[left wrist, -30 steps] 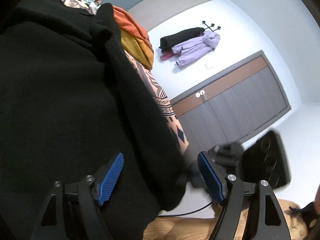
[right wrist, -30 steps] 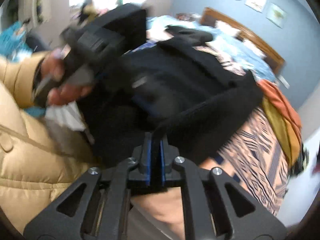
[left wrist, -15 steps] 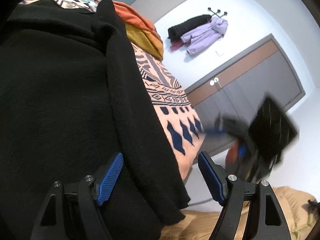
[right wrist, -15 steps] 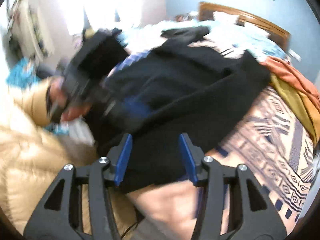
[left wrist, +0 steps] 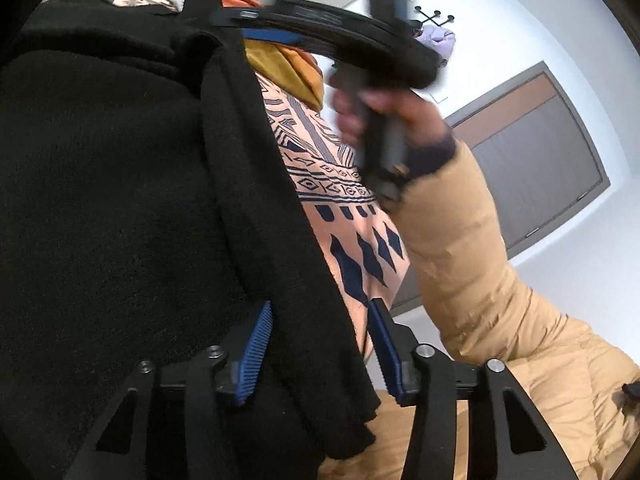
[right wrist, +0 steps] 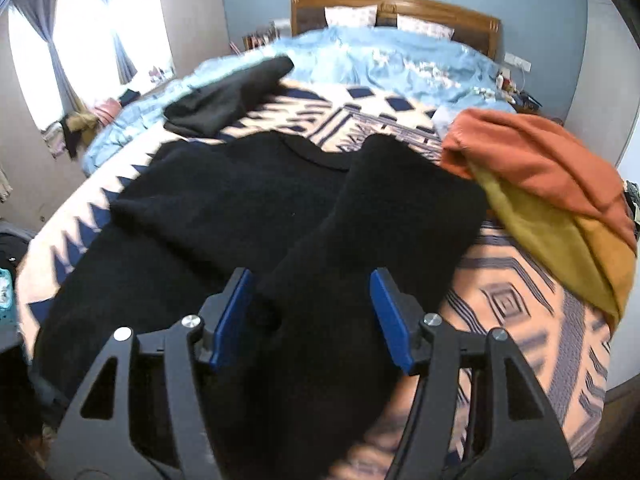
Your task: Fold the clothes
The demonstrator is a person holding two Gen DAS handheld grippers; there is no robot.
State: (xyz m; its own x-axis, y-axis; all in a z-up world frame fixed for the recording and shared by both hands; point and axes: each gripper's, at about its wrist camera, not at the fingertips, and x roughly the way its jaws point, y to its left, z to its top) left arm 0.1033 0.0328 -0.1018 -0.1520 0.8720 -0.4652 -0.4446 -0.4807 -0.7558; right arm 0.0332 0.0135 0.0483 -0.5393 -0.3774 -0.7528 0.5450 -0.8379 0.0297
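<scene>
Right claw (right wrist: 312, 316) now raised, black sweater (right wrist: 224, 216) (orange pile (right wrist: 552, 184) beside)

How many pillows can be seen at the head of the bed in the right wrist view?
2. One pillow leans against the wooden headboard toward its left side, the other pillow toward its right. The blue duvet covers their lower parts, so more could lie hidden beneath it.
</scene>
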